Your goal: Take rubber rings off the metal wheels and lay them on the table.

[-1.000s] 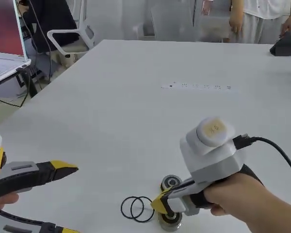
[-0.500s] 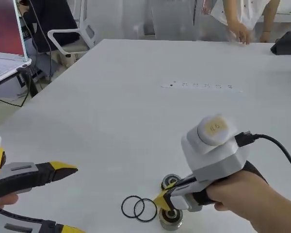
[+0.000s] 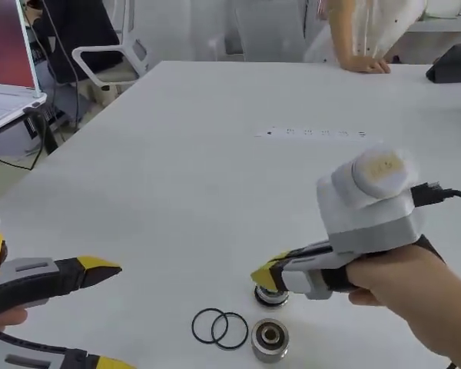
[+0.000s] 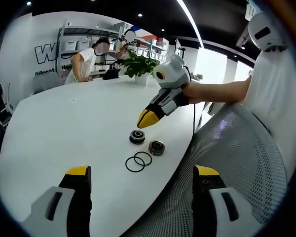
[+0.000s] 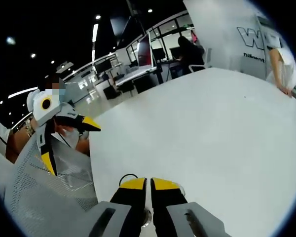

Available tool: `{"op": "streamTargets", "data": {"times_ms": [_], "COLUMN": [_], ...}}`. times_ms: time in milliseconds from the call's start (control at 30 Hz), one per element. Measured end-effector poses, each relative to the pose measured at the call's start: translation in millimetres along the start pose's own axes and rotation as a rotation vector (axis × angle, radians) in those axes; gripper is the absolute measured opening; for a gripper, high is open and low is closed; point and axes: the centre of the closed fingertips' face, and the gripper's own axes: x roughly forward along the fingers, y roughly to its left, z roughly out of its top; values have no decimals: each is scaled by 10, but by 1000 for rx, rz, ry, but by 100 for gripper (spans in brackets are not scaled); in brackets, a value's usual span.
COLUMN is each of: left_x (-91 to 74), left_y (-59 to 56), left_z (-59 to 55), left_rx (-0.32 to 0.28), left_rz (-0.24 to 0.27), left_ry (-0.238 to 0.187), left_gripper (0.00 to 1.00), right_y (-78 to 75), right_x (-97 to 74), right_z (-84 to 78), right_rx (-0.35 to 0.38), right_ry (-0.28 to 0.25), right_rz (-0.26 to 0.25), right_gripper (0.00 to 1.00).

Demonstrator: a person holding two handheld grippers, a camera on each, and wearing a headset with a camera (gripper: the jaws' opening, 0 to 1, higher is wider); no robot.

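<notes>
Far wheel (image 3: pixel 273 298) — half hidden by right hand-held gripper (image 3: pixel 260 277).

White table (image 3: pixel 215 177); laptop (image 3: pixel 4 77), chair (image 3: pixel 111 63) at left; plant (image 4: pixel 138 64); ceiling strip light (image 4: pixel 190 19).

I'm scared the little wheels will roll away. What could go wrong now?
1. The right gripper hangs just above the farther metal wheel with its jaws shut. Pushed down like that, it might bump the wheel sideways instead of gripping it.
2. The left gripper is open and well away, so nothing steadies that wheel.
3. The two rubber rings lie right beside the nearer wheel. A careless sweep could drag them along.
</notes>
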Motion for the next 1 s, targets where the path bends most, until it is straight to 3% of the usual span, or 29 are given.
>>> {"op": "streamTargets", "data": {"times_ms": [200,467,667,867,933,1000], "left_x": [4,-13,28,186,264,317], "left_y": [-1,17,83,89,108,104], "left_z": [-9,116,444,744,851,915], "left_rx": [9,45,94,159,218,236], "left_rz": [-4,-9,-21,-55,-47,-51], "left_ry": [13,-7,-56,-84,-96,-107], "left_gripper": [82,82,82,81,76,73], "right_y": [-162,-364,-459,-483,-491,-501], "right_x": [-77,-132,-147,-137,-131,-125], "right_z": [-6,-105,-219,-300,-331,-358], "right_rx": [36,58,49,24,4,-3], "right_ry": [-29,-23,14,45,58,64], "right_rz": [-34,-81,-112,-114,-115,-116], "right_gripper": [0,1,1,3,4,5]}}
